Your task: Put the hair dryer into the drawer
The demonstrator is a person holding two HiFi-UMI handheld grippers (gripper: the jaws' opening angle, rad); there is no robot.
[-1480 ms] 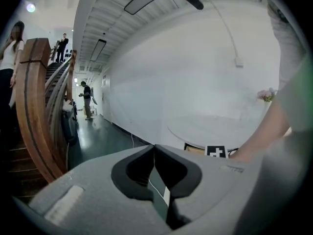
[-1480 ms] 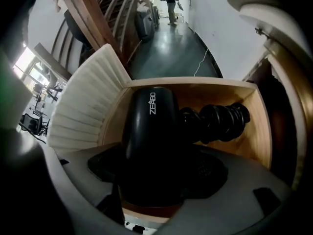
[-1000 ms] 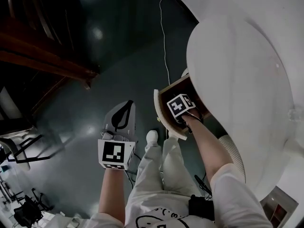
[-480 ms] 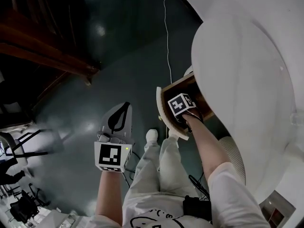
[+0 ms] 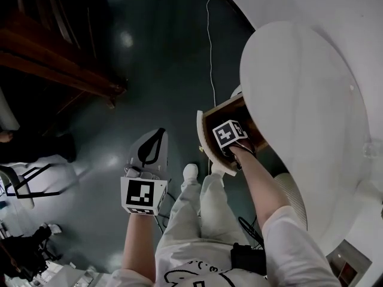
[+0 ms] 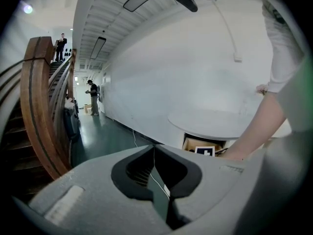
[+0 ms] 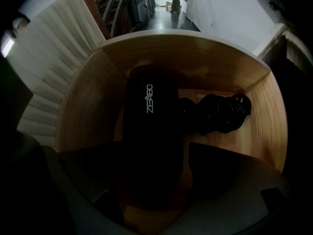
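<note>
Right gripper view: hair dryer [image 7: 149, 126] lies lengthwise straight ahead inside the wooden drawer [image 7: 88, 97], between the right gripper's [image 7: 154, 153] parted jaws; left gripper [image 5: 155, 139], clenched empty, hangs well apart.

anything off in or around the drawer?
Nothing stands out. The hair dryer lies inside the wooden drawer, between the slightly parted jaws of the right gripper. The left gripper is shut and empty.
</note>
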